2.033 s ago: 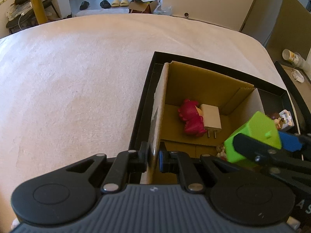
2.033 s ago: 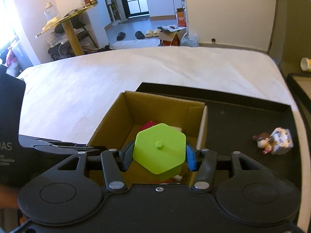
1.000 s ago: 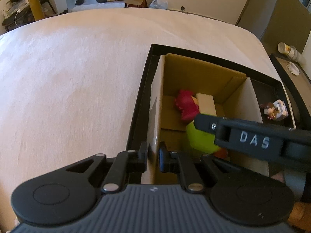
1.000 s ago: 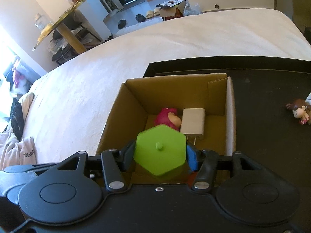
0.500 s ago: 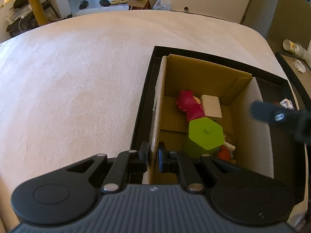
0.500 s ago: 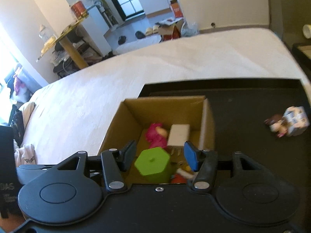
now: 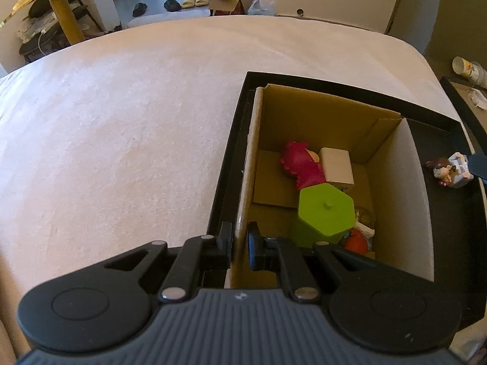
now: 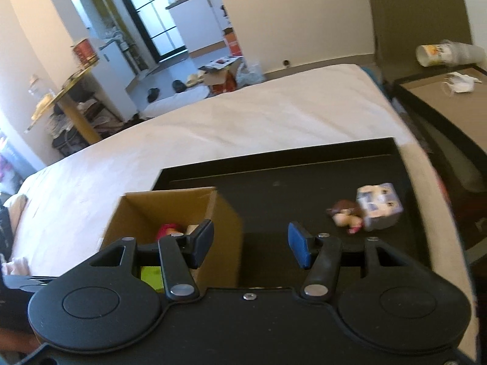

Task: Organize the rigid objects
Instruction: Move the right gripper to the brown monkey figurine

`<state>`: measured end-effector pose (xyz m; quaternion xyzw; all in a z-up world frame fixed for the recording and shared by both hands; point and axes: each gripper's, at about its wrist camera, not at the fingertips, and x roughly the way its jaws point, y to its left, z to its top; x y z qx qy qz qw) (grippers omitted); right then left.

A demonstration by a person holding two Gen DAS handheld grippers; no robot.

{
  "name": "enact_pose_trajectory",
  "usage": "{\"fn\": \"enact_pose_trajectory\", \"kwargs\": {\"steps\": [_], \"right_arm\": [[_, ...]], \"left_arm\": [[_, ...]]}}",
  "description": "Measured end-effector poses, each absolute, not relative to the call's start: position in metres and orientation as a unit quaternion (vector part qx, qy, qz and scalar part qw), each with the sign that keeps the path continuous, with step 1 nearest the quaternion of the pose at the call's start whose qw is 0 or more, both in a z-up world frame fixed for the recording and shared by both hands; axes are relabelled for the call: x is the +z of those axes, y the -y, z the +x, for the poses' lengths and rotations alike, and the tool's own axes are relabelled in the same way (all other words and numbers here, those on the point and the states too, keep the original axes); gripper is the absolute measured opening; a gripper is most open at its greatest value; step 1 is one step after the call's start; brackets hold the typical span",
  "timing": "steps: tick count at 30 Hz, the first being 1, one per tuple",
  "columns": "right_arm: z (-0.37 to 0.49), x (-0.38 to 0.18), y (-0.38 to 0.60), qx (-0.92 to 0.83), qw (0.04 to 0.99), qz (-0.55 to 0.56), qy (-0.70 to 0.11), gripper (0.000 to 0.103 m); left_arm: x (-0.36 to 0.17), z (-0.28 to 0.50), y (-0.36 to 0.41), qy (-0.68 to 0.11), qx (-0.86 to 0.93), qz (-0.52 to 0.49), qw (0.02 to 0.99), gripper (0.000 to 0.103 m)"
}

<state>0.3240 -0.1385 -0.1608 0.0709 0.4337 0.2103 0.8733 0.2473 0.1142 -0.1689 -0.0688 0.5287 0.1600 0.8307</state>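
With the green hexagon (image 7: 325, 211) sitting in the box (image 7: 330, 115) next to the red toy (image 7: 299, 164) and the white charger (image 7: 336, 167), I'd say this is the gap between 2 pickups: 1 item is stowed and the next one isn't grabbed yet

The left gripper (image 7: 240, 245) has its jaws pinched together on the box's left wall, right at the near end, so it looks like it's just steadying the box inside the black tray (image 7: 450, 228). There's some orange stuff and other small bits tucked beside the hexagon too, can't really tell what they are

The right gripper (image 8: 251, 243) is empty, jaws wide apart, hovering over the bare tray floor just right of the box. Ahead of it and off to the right are the 2 things left out on the tray: a little brown-haired figure (image 8: 345, 214) and a pale cube with faces on it (image 8: 379, 206), touching each other

My guess for the next move: swing right and forward, drop down over 1 of those 2. They're pressed together, so the jaws need to straddle only 1 without shoving the other, and the figure looks lumpy enough to slip if grabbed off-centre. The cube seems the easier grab
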Motion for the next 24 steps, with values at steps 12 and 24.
{"fn": "enact_pose_trajectory", "kwargs": {"steps": [12,24], "right_arm": [[0.341,-0.185,0.174,0.181,0.880,0.083,-0.432,0.055],[0.359,-0.216,0.182,0.190,0.877,0.075,-0.434,0.050]], "left_arm": [[-0.168,0.249,-0.108,-0.531,0.172,-0.058,0.828,0.010],[-0.171,0.252,-0.106,-0.533,0.177,-0.051,0.825,0.011]]}}
